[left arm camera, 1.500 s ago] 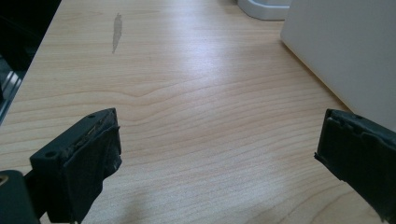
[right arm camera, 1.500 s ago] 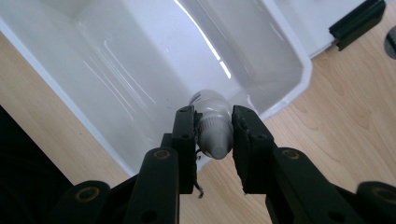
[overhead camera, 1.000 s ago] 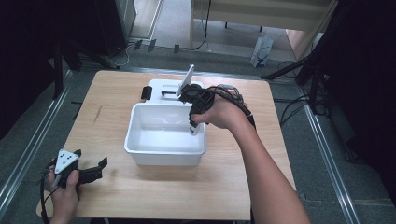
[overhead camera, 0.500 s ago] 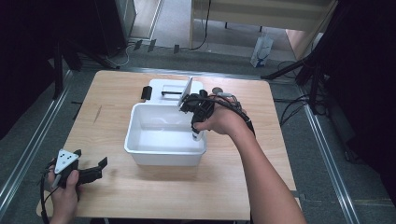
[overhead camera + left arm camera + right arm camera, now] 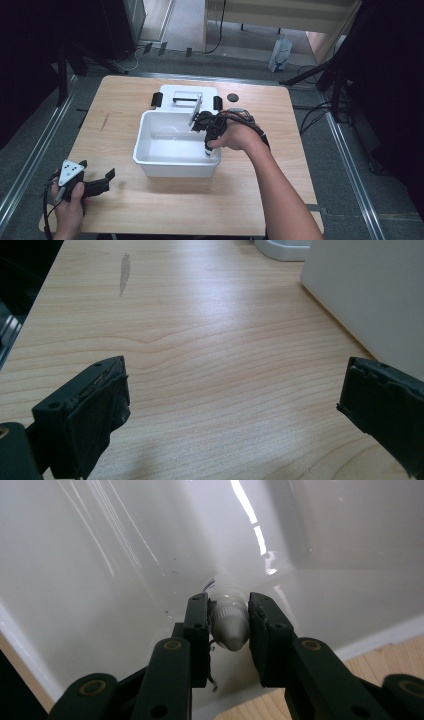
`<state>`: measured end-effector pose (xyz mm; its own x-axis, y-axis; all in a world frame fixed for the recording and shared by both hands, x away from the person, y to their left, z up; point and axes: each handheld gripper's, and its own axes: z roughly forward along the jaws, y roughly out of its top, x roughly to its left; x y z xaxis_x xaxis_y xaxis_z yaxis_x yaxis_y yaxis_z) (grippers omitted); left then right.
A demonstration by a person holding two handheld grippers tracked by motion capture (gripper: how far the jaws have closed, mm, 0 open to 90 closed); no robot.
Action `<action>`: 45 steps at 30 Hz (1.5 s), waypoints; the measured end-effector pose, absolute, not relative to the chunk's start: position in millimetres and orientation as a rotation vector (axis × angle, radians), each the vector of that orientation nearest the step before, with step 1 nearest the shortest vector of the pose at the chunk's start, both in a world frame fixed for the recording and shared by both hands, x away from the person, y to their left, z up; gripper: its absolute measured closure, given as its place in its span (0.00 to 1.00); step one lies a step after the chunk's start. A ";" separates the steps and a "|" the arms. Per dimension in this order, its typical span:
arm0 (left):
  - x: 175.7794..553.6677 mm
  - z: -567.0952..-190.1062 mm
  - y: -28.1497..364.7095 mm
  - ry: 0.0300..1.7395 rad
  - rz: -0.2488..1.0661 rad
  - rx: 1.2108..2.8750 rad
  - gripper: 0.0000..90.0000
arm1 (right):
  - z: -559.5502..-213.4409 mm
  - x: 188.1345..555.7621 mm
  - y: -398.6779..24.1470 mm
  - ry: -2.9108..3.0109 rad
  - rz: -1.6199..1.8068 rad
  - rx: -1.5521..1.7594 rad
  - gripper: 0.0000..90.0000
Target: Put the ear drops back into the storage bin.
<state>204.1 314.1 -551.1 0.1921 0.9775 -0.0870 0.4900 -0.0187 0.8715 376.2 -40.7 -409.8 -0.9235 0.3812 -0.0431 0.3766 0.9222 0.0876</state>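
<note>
The right gripper (image 5: pixel 229 622) reaches down into the white tub (image 5: pixel 150 155) in the middle of the tabletop (image 5: pixel 240 200), its fingers (image 5: pixel 197 630) pinching a small light bulb (image 5: pixel 229 625) by its grey base, just above the tub's floor. The left gripper (image 5: pixel 235 405) rests at the tabletop's near left corner, fingers (image 5: pixel 85 410) spread wide with nothing between them.

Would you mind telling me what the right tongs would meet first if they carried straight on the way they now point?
Most likely the floor of the white tub: the right tongs, shut on a small light bulb, point down into it. The bulb would touch first.
</note>
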 end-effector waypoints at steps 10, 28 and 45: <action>204.1 -551.2 314.1 1.416 0.738 1.636 0.00 | -426.1 374.4 -39.4 3.055 0.117 0.542 0.80; 204.0 -551.2 314.3 1.416 0.735 1.633 0.00 | -427.8 373.1 -39.9 3.054 0.111 0.528 0.81; 204.1 -551.1 314.1 1.416 0.736 1.634 0.00 | -401.2 366.7 -45.5 3.009 0.276 0.612 0.34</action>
